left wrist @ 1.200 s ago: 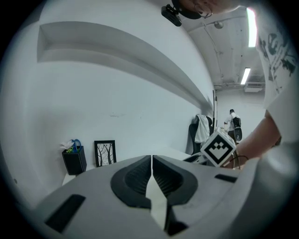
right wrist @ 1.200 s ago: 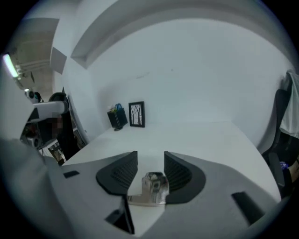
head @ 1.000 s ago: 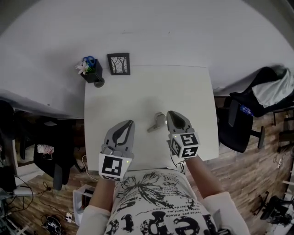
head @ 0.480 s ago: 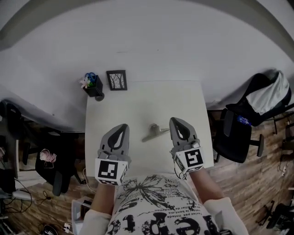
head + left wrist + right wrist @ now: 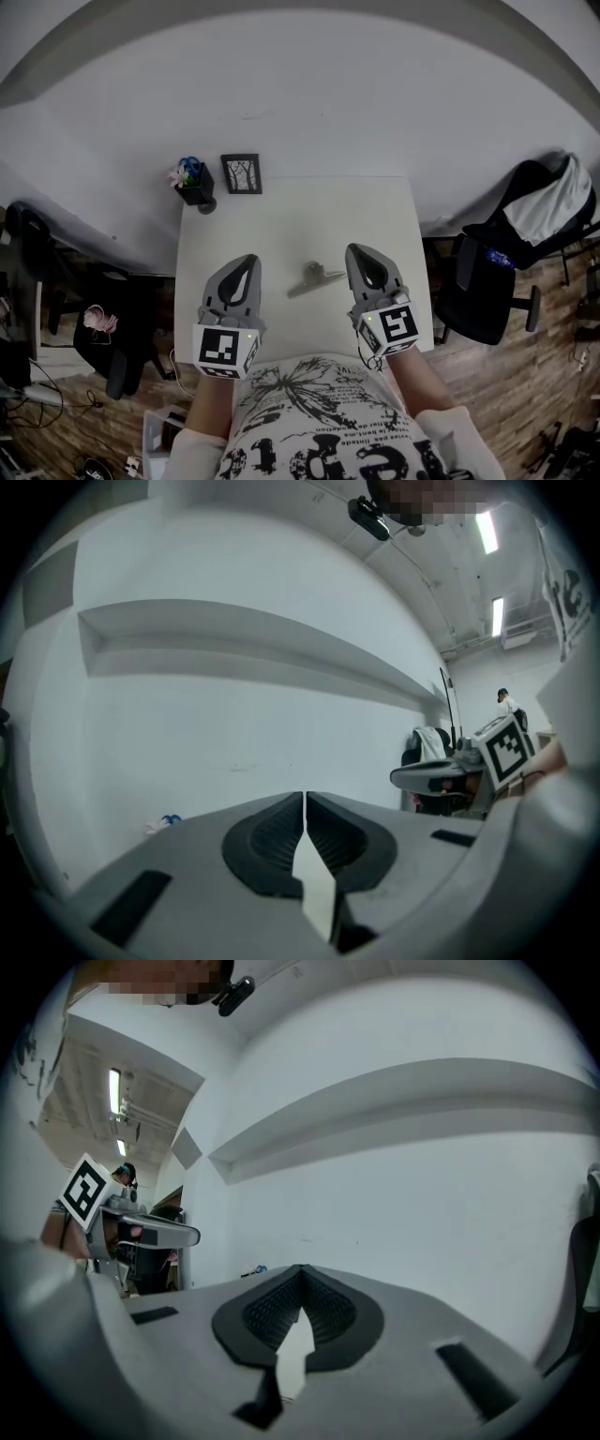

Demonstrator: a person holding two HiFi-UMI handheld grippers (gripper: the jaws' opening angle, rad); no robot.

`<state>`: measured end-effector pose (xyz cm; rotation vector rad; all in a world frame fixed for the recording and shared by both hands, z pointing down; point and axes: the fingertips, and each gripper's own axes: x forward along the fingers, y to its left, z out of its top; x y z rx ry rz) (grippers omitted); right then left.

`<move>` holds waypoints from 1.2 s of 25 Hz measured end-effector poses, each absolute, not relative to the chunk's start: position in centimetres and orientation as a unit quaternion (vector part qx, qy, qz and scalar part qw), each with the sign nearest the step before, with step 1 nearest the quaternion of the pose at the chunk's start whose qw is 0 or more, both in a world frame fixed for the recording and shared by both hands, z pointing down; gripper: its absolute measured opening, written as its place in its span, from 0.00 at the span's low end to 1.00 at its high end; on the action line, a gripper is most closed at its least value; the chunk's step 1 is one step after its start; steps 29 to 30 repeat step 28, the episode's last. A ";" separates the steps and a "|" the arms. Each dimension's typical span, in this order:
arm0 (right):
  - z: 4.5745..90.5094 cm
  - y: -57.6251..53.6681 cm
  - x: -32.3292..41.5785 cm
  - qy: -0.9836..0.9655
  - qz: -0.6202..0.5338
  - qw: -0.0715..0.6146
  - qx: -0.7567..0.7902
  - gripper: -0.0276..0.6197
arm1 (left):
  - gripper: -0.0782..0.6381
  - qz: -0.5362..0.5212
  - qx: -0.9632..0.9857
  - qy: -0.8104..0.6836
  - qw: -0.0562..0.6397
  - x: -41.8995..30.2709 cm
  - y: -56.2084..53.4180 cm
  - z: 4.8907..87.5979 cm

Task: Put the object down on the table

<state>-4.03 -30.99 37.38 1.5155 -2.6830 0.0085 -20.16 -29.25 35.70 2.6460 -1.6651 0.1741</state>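
Observation:
A small grey metal object point(image 5: 313, 277) lies flat on the white table point(image 5: 300, 216), between my two grippers and touched by neither. My left gripper point(image 5: 246, 261) hovers over the table's near left part, jaws shut and empty. My right gripper point(image 5: 361, 252) is over the near right part, just right of the object, also shut with nothing in it. In the left gripper view the tips point(image 5: 305, 795) meet, and in the right gripper view the tips point(image 5: 302, 1267) meet too; both views point at the white wall.
A framed picture point(image 5: 242, 173) and a small dark pot with flowers point(image 5: 194, 183) stand at the table's far left corner. An office chair with clothes point(image 5: 525, 234) is to the right. Dark furniture and cables sit on the wooden floor at the left.
The right gripper has drawn back from the grey object, which stays on the table. Both grippers moved slightly toward the near edge as the head view shifted.

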 end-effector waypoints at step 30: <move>38.2 -30.4 -5.6 -0.880 0.009 0.040 0.474 0.03 | 0.13 0.061 0.839 -0.541 0.005 -20.8 -28.1 36.1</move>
